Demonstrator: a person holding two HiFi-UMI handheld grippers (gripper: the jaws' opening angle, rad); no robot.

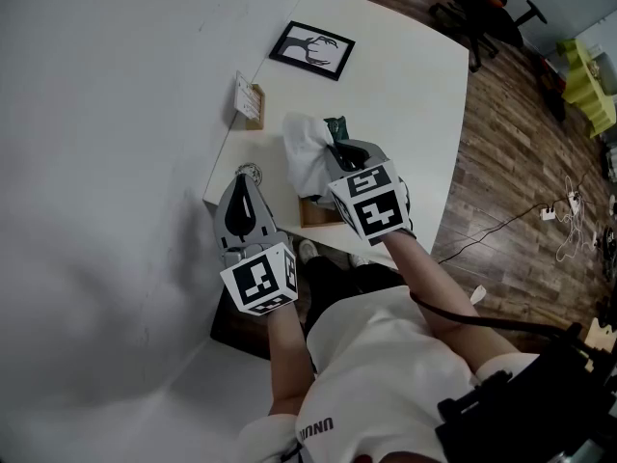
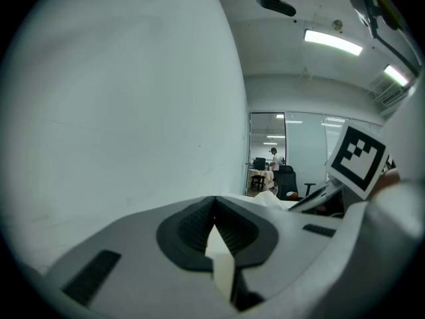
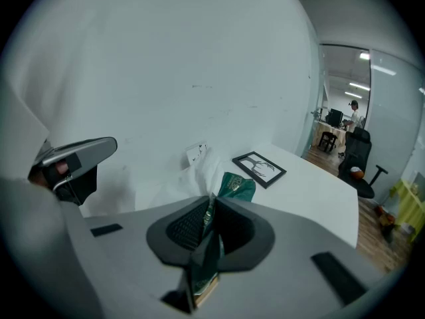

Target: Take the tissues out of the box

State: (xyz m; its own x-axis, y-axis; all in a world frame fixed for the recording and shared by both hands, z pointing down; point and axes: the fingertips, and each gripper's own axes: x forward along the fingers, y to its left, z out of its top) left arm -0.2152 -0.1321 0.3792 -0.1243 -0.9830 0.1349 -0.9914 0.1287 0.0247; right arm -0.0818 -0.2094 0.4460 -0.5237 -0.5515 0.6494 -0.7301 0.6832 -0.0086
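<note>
"Pinching hard there, the right gripper (image 3: pixel 212 208) had its jaws closed on the green tissue packet (image 3: pixel 236 186), the wrapper squeezed flat between the pads."

"And the white tissue (image 1: pixel 304 157)?"

"It billowed up out of the packet's far end, just past the jaw tips, above the wooden box (image 1: pixel 316 212) at the near edge of the table (image 1: pixel 405 85)."

"So was the job nearly done?"

"Roughly halfway, I judged. The packet looked lifted, but the gripper hid the box's opening, so I couldn't tell whether it had come fully clear. What remained was carrying it away and setting it on the bare tabletop, perhaps toward the framed picture (image 1: pixel 311 49)."

"What about the left gripper (image 1: pixel 243 186)?"

"Its jaws were pressed together on nothing. It hung off the table's corner, beside the box without touching it."
</note>
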